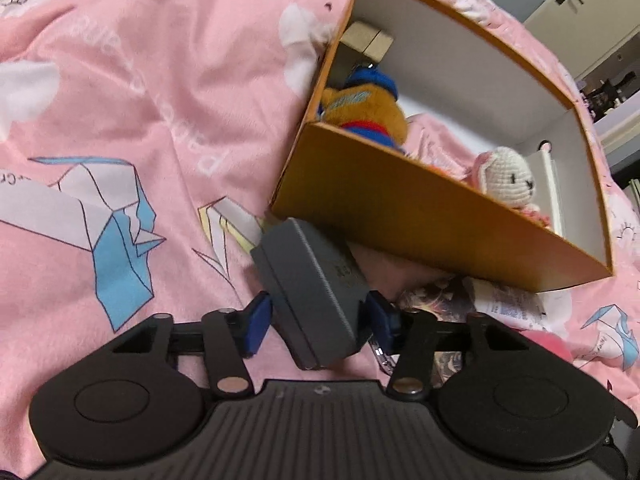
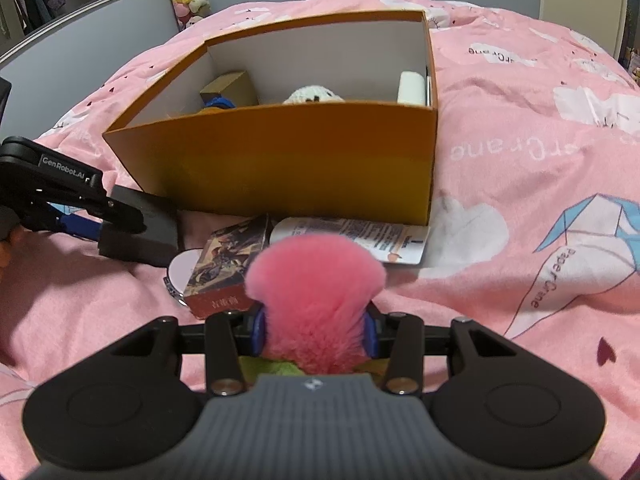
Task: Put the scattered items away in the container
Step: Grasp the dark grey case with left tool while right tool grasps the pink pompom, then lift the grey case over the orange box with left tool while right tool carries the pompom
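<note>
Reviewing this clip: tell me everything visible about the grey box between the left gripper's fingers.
The grey box is a small flat rectangular case with a matte look, a seam line around its side and faint print on top. It sits tilted between the blue pads of the left gripper, which press on both its sides. Its far end lies on the pink bedcover, just in front of the orange box, outside it. From the right wrist view it appears dark and end-on.

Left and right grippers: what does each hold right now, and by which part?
Left gripper clamps the grey box across its long sides, near one end. Right gripper clamps the pink fluffy toy around its lower middle.
</note>
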{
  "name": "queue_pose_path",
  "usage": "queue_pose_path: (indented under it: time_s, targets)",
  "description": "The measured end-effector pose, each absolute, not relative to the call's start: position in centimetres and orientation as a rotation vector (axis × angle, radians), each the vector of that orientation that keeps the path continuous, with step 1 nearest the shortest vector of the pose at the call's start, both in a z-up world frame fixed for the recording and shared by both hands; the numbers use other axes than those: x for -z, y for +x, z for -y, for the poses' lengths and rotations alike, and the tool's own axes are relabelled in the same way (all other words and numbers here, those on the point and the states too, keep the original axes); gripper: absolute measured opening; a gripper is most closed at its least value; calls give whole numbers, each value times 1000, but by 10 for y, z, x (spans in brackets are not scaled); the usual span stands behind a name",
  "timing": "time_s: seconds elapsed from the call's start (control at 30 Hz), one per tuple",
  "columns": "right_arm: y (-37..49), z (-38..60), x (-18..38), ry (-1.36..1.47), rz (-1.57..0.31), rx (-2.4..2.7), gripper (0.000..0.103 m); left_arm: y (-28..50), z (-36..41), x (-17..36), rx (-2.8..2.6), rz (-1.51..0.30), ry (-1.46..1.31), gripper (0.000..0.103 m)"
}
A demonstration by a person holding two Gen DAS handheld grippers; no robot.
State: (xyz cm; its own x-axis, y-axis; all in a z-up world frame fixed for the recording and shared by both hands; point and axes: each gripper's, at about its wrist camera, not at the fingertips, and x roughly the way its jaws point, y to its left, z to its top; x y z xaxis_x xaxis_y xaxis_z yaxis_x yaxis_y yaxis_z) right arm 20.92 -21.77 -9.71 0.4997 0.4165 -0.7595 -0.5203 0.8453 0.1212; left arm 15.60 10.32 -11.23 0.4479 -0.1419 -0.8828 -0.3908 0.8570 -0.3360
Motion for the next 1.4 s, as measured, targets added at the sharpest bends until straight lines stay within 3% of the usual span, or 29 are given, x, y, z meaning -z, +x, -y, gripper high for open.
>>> queue_pose_path:
  time_s: [0.3, 0.67, 0.9, 1.4]
  targets:
    - [216, 207, 85, -142, -849, -603, 44, 162, -81, 98, -119, -1026, -399, 49]
    - [227, 197, 98, -142, -879, -608, 48, 164, -79, 112, -108, -1025, -398, 49]
    - [224, 198, 97, -153, -859, -619, 44, 159, -75, 108, -93, -994, -376, 47]
    - [215, 210, 37, -98, -727, -702, 43, 134, -64, 45, -2, -869, -326, 44]
